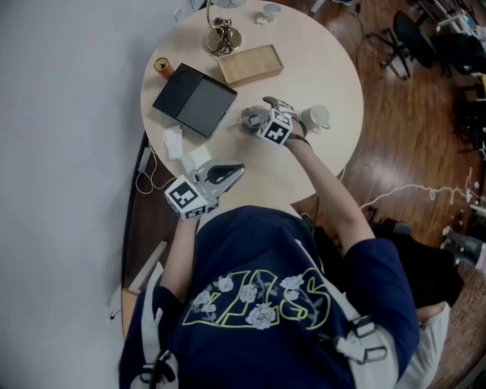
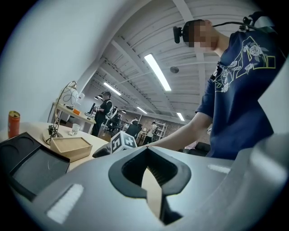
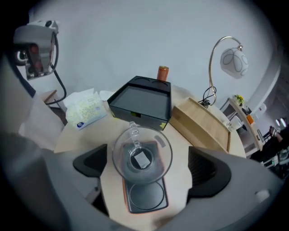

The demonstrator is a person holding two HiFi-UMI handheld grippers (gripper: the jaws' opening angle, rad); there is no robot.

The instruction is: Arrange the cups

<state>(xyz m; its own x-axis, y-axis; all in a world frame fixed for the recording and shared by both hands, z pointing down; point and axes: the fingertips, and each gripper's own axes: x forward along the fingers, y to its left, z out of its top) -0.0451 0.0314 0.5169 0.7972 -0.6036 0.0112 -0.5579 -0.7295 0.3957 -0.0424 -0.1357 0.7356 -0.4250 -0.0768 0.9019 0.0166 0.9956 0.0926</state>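
A clear glass cup [image 3: 142,153] with a handle stands on a small dark coaster [image 3: 145,197] with an orange rim. My right gripper [image 3: 146,164] points steeply down over it, open, with one pad on each side of the cup and apart from the glass. In the head view this gripper [image 1: 257,118] is mid-table, and a white cup [image 1: 315,118] stands just to its right. My left gripper [image 1: 237,172] rests level near the table's front edge with nothing in it. Its jaws [image 2: 146,151] meet at the tips.
A black box [image 3: 141,101] lies behind the glass cup, and a wooden tray [image 3: 203,122] lies to its right. A tissue pack [image 3: 83,110], an orange can [image 3: 163,73] and a desk lamp [image 3: 232,61] stand round them. A small white cup [image 1: 271,11] sits at the far edge.
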